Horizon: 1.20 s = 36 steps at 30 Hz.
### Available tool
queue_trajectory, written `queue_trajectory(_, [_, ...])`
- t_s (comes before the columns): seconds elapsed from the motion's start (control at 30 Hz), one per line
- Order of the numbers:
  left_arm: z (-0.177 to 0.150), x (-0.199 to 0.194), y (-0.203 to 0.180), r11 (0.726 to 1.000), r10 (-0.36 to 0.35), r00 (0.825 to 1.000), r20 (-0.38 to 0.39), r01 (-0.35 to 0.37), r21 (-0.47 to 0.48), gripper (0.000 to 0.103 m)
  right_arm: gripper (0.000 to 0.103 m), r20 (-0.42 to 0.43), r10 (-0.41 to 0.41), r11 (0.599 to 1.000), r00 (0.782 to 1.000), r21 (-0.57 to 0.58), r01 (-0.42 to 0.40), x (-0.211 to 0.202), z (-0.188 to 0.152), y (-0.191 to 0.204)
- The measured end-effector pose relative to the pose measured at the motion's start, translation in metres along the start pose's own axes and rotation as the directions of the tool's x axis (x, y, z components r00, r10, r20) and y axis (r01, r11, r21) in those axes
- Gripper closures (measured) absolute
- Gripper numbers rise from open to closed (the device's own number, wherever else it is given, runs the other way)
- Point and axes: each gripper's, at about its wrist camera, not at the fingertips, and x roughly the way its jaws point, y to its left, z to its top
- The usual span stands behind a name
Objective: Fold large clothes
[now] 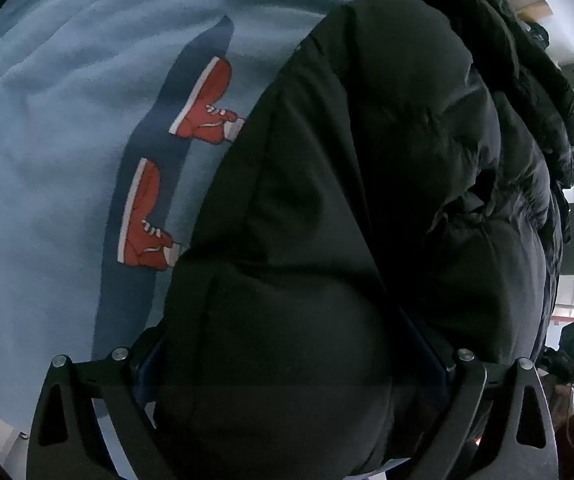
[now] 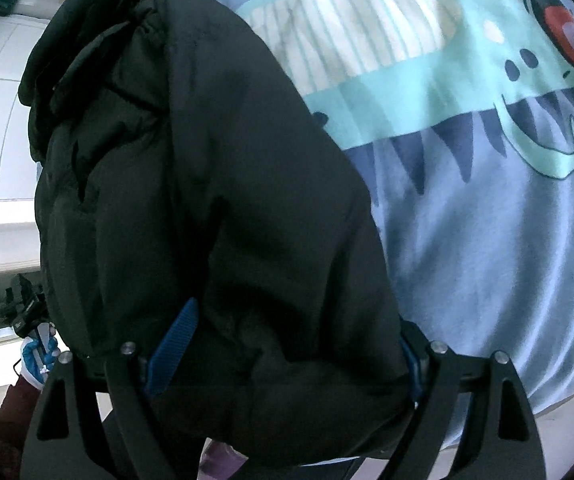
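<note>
Covering blue blanket point(image 1: 67, 160): black jacket point(image 1: 347, 200)

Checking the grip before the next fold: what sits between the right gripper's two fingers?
A thick bunch of the black puffer jacket fills the span between the right gripper fingers, seen in the right wrist view.
</note>
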Motion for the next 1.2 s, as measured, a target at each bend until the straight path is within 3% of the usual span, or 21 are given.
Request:
queue_trajectory(0.07, [0.0,0.001,-0.003,1.0,-0.004,1.0,-0.004,0.004,-0.007,0.009,0.018,-0.017,0.015,1.0,1.0,0.007,-0.015,0.004,0.0,0.002])
queue_trajectory(0.27, [-0.023,0.013,-0.013,1.0,-0.018,0.999,-0.034,0.017,-0.008,0.018,0.038,-0.059,0.045,0.999,0.997,0.018,-0.044,0.005,0.004,0.009])
queue_trajectory(0.33, [-0.028,0.015,-0.018,1.0,-0.022,0.999,-0.044,0.022,-0.004,0.022,0.049,-0.073,0.055,0.998,0.996,0.017,-0.054,0.006,0.004,0.014])
queue_trajectory(0.37, [-0.031,0.016,-0.021,1.0,-0.03,0.998,-0.047,0.03,-0.004,0.027,0.053,-0.079,0.062,0.998,0.995,0.014,-0.061,0.009,0.004,0.016])
queue_trajectory(0.43, [-0.033,0.016,-0.025,0.999,-0.041,0.998,-0.051,0.041,-0.009,0.039,0.071,-0.088,0.089,0.996,0.992,0.011,-0.089,0.01,0.004,0.021])
queue_trajectory(0.57, [-0.037,0.015,-0.037,0.997,-0.074,0.995,-0.063,0.074,-0.015,0.073,0.083,-0.112,0.091,0.995,0.99,-0.021,-0.094,0.01,0.004,0.037])
queue_trajectory(0.67, [-0.042,0.005,-0.053,0.996,-0.089,0.993,-0.078,0.09,0.017,0.085,0.087,-0.124,0.098,0.993,0.987,-0.056,-0.106,0.002,0.008,0.055])
queue_trajectory(0.9, [-0.041,-0.035,-0.094,0.982,-0.174,0.984,-0.047,0.177,0.06,0.091,0.092,-0.03,0.179,0.976,0.983,-0.119,-0.181,-0.05,0.023,0.094])
queue_trajectory(1.0, [-0.017,-0.061,-0.112,0.975,-0.216,0.976,0.002,0.215,0.053,0.091,0.092,0.06,0.201,0.969,0.978,-0.158,-0.19,-0.086,0.042,0.116])
queue_trajectory(1.2, [0.045,-0.123,-0.146,0.943,-0.327,0.933,0.152,0.313,0.11,0.091,0.092,0.232,0.244,0.962,0.942,-0.18,-0.205,-0.149,0.09,0.144])
